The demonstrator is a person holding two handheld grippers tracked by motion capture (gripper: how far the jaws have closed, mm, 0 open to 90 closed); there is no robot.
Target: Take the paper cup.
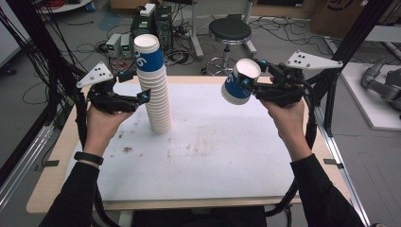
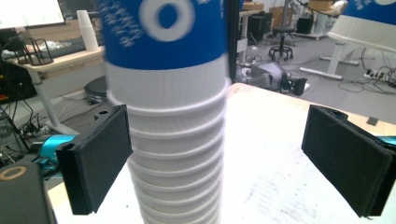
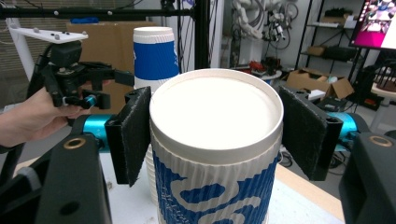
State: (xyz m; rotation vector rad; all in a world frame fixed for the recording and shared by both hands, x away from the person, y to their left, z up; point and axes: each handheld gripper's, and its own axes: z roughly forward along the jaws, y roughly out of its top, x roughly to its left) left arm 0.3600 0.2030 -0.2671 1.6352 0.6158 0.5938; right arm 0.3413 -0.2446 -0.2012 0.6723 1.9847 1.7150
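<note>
In the right gripper view the right gripper [image 3: 212, 140] clamps a single cup [image 3: 215, 158], base towards the camera. The high view shows it tilted, upper right of centre. The left gripper [image 2: 224, 158] stands wide around the cup stack [image 1: 153, 85], probably not touching

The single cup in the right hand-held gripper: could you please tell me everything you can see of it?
The cup is ribbed paper, white with a blue printed band and a rolled rim. It is separate from the cup stack and held in the air above the table, tilted on its side with its open mouth toward the high camera. The right hand-held gripper is shut on it, its black pads pressing opposite sides just below the rim. Its inside looks white and empty. Nothing else touches it.
</note>
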